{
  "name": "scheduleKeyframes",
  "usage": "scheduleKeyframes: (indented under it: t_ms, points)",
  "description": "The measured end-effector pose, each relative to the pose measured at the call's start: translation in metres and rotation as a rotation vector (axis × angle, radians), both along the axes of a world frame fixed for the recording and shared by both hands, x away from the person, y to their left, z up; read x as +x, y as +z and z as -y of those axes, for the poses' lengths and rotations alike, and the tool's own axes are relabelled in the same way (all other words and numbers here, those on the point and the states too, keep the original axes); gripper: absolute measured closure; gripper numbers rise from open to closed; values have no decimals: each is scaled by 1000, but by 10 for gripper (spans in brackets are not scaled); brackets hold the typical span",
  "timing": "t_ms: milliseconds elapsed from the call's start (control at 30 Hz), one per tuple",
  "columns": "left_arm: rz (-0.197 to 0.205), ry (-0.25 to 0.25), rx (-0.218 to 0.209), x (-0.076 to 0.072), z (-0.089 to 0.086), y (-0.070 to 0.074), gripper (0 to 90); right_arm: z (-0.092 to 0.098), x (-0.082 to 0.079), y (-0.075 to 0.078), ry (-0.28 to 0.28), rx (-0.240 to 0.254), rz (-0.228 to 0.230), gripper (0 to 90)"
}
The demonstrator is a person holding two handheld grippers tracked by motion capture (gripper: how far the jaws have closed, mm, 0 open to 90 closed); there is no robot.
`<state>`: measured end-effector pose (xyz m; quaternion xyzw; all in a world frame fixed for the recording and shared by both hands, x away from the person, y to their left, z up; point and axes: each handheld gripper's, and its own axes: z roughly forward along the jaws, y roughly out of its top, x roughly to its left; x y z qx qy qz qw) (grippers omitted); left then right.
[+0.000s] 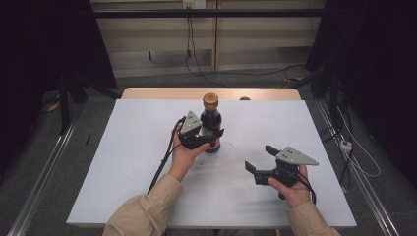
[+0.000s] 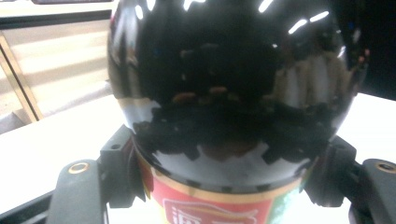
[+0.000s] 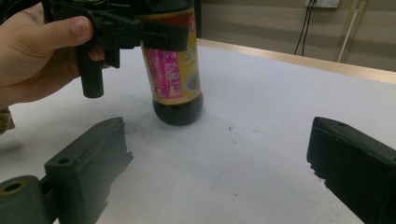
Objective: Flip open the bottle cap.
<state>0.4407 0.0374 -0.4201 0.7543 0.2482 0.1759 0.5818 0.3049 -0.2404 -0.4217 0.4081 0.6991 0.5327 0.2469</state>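
Gripping the dark bottle (image 1: pixel 211 123) at frame centre with my left gripper (image 1: pixel 209 138); my right gripper (image 1: pixel 259 157), lower right, gapes empty.

Glossy dark bottle (image 2: pixel 233 79), matt white table (image 1: pixel 147 147)

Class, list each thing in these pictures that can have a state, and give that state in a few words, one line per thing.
Bottle: upright on the table, cap on, dark liquid inside, held at its body.
Cap: on the bottle's neck.
Left gripper: shut on the bottle, jaws on either side.
Right gripper: open, holding nothing, apart from the bottle.
Table: white top, bottle standing on it.
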Motion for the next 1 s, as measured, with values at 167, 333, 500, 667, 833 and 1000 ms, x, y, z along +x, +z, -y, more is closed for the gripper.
scheduleKeyframes:
  t_ms: [167, 333, 500, 667, 833, 1000]
  points:
    - [-10, -4, 20, -1, -2, 0, 252, -3, 6, 5, -3, 8, 3, 43]
    - [-73, -7, 18, 0, -3, -3, 221, -5, 14, 11, -7, 18, -4, 43]
    - [-66, 5, 10, -2, -2, 1, 218, -6, 21, 17, -24, 33, -26, 49]
    - [-69, 4, 23, -3, -4, 1, 222, -9, 27, 25, -23, 19, -18, 61]
    - [-60, 2, 40, -4, -5, 1, 222, -12, 31, 32, -19, 18, -11, 71]
    - [-54, 7, 32, -4, -5, 0, 227, -15, 37, 35, -28, 16, -21, 86]
